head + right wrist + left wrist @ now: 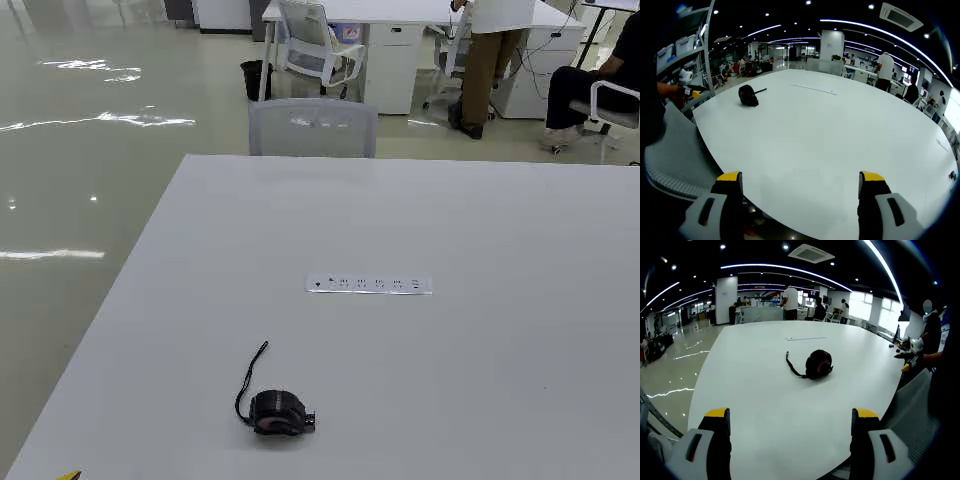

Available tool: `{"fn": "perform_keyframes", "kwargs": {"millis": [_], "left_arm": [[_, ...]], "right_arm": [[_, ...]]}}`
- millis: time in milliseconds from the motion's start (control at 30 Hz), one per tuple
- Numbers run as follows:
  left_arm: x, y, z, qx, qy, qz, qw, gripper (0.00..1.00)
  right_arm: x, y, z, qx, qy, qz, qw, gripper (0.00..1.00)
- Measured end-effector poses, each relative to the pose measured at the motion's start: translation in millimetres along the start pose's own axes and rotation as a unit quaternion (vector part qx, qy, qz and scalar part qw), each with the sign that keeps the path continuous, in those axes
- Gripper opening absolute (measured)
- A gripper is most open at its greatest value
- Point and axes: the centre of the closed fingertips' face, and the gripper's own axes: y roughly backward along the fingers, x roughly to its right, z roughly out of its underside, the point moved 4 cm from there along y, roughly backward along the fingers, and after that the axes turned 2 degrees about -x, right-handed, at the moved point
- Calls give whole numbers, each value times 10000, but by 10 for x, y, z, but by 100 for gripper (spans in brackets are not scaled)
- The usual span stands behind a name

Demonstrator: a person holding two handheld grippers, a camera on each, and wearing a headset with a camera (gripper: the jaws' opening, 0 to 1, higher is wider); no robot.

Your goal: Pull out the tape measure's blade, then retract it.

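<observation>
the tape measure [279, 412] lies on the white table [480, 220], nearer the person than the white strip [368, 285] and a little left of it, close to the table's near edge. its black strap [250, 375] trails back toward the strip. the left gripper [791, 415] is spread wide with nothing in it, well short of the tape measure. the right gripper [800, 177] is also wide and empty, and farther off. open tabletop runs well beyond the strip on every side.

Matt white table [450, 380]; black plastic tape measure [278, 412].
</observation>
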Motion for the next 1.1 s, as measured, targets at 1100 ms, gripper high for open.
{"fn": "perform_keyframes", "kwargs": {"millis": [1100], "left_arm": [[-18,-22,54,6,72,61,10000,99]], "right_arm": [[-50,8,20,-97,106,-27,9999,98]]}}
